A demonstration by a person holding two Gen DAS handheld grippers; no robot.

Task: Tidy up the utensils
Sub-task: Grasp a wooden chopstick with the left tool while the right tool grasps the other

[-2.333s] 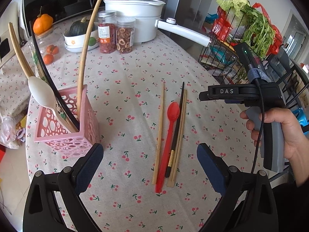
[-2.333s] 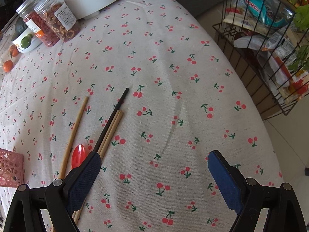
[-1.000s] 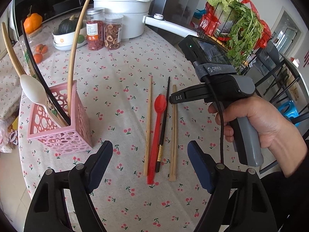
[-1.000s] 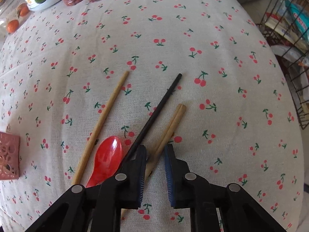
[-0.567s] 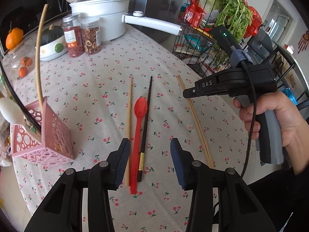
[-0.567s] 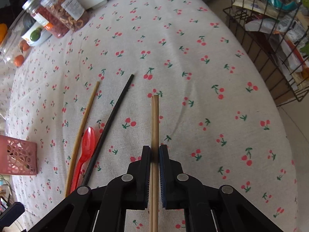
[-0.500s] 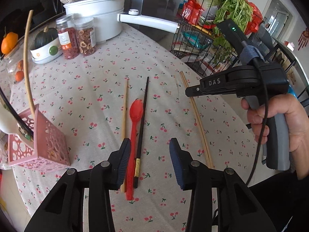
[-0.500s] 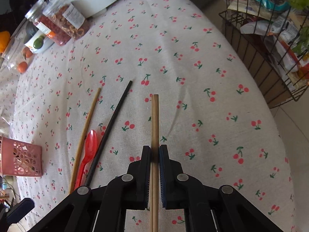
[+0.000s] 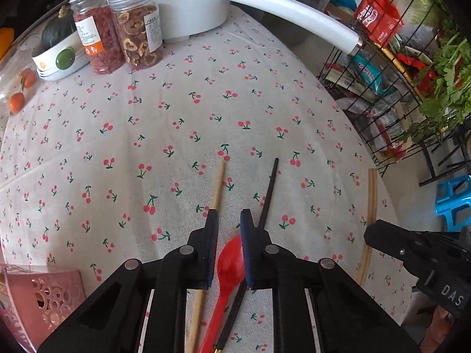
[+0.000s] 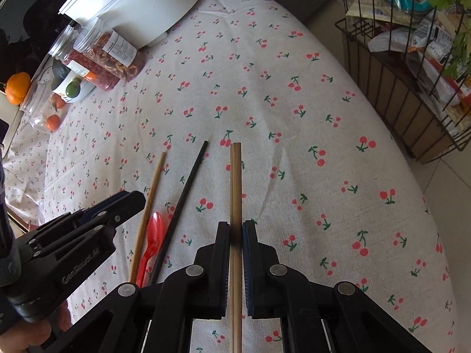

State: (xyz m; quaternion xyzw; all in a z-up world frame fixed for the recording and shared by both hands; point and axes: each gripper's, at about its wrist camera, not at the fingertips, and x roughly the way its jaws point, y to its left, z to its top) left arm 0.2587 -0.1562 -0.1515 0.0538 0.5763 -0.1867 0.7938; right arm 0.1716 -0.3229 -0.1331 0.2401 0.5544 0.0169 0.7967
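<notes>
your right gripper has lifted the wooden chopstick pair clear, jaws clamped on it. left gripper has narrowed and dropped over the red spoon, nearly closed but gripping nothing yet; next grab is set up. pink holder sits lower left

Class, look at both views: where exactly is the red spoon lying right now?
The red spoon lies on the cherry tablecloth between the single wooden chopstick and the black chopstick, its bowl between the left tool's fingers.
</notes>
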